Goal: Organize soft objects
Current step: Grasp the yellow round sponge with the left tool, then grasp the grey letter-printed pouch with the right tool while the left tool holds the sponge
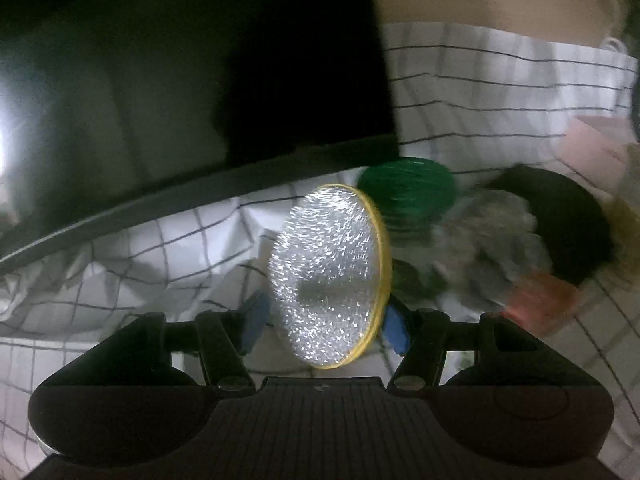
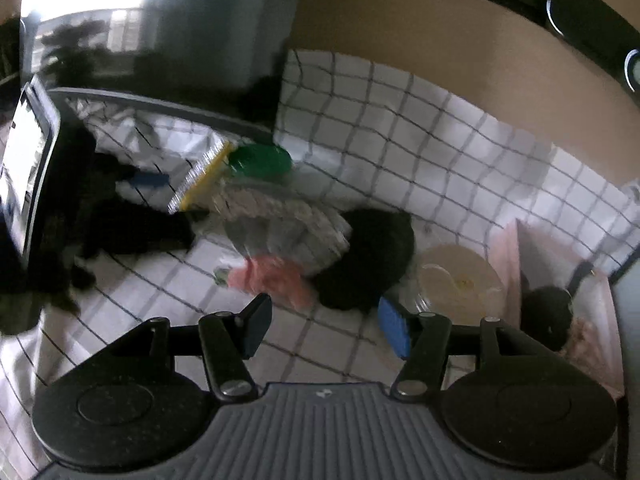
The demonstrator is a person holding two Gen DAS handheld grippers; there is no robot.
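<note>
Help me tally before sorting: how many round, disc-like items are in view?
3: a yellow-rimmed silver disc in the left gripper, a green disc just behind it, a cream disc beside the pink box. The pile may hide more.

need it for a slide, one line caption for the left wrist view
Left tongs grip a silver scouring disc with a yellow rim above a checked cloth, green disc behind.

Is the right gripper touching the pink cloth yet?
Apart. In the right wrist view the right gripper has open, empty jaws, and checked sheet shows between its fingertips and the pink cloth lying further ahead.
</note>
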